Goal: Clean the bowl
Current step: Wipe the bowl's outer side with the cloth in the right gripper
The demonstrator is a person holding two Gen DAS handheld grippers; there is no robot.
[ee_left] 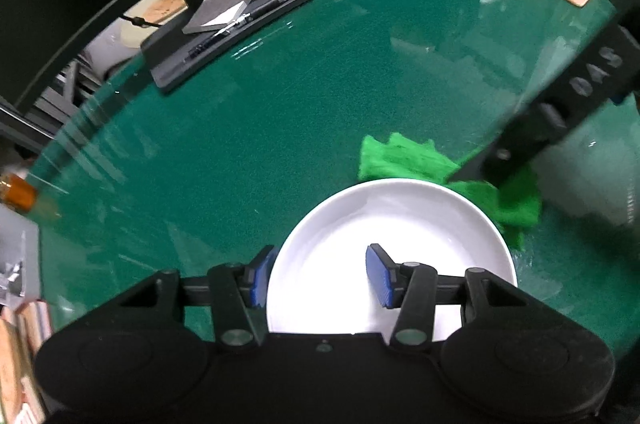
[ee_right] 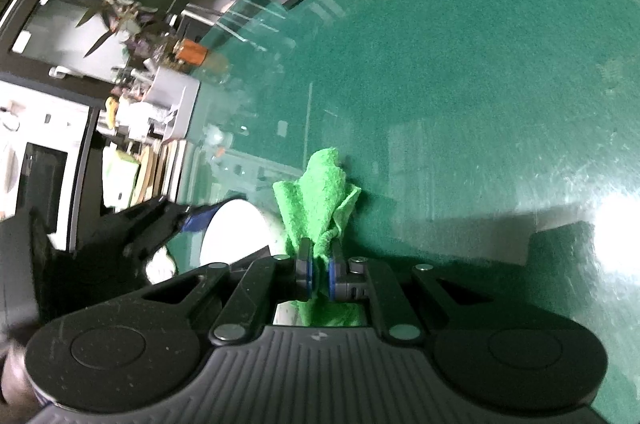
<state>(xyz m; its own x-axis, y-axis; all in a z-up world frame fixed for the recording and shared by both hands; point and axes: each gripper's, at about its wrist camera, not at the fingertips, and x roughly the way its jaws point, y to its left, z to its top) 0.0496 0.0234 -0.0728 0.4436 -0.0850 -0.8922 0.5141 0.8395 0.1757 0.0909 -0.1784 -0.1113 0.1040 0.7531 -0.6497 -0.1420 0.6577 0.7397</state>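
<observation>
Green glass-topped desk held the white bowl; left gripper straddled its rim, jaws apart; right gripper clamped the green cloth beside it; unpinned bowl likely to skid during wiping.

Plain white bowl; bright green terry cloth; dark green glossy tabletop. Both the left gripper and right gripper are black, with ridged blue pads. Black monitor base; orange-capped item.
</observation>
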